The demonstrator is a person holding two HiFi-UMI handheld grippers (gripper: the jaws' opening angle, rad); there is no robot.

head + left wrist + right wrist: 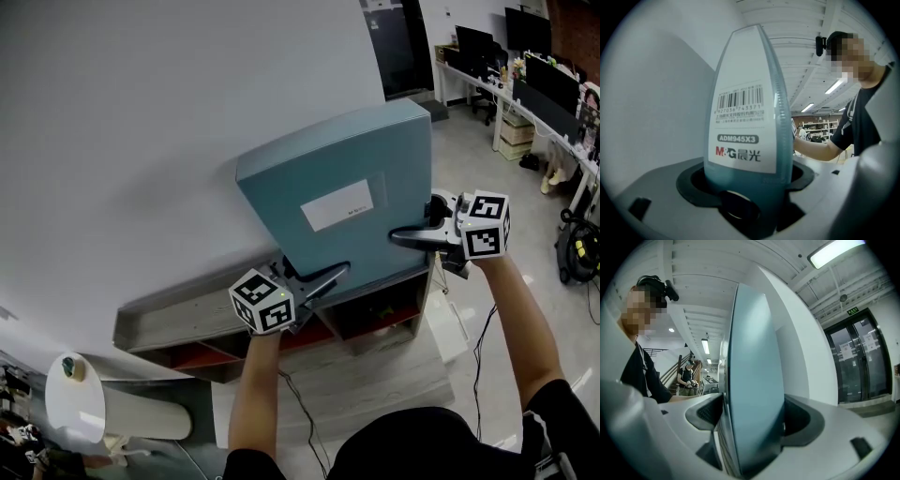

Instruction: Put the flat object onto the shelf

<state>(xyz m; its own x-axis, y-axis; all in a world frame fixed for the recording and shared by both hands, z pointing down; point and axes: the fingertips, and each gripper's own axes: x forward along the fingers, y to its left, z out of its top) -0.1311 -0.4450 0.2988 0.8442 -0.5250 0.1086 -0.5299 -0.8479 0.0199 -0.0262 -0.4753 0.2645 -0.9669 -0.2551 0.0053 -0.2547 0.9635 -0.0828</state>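
Observation:
A flat teal file box with a white label is held up in the air in front of the white wall, above the low shelf unit. My left gripper is shut on its lower left edge. My right gripper is shut on its right edge. In the left gripper view the box's spine with a barcode label rises between the jaws. In the right gripper view the box stands edge-on between the jaws.
The grey shelf unit has red-floored compartments beneath its top board. A white round object lies on the floor at lower left. Office desks with monitors stand far right. A dark glass door is beyond the wall.

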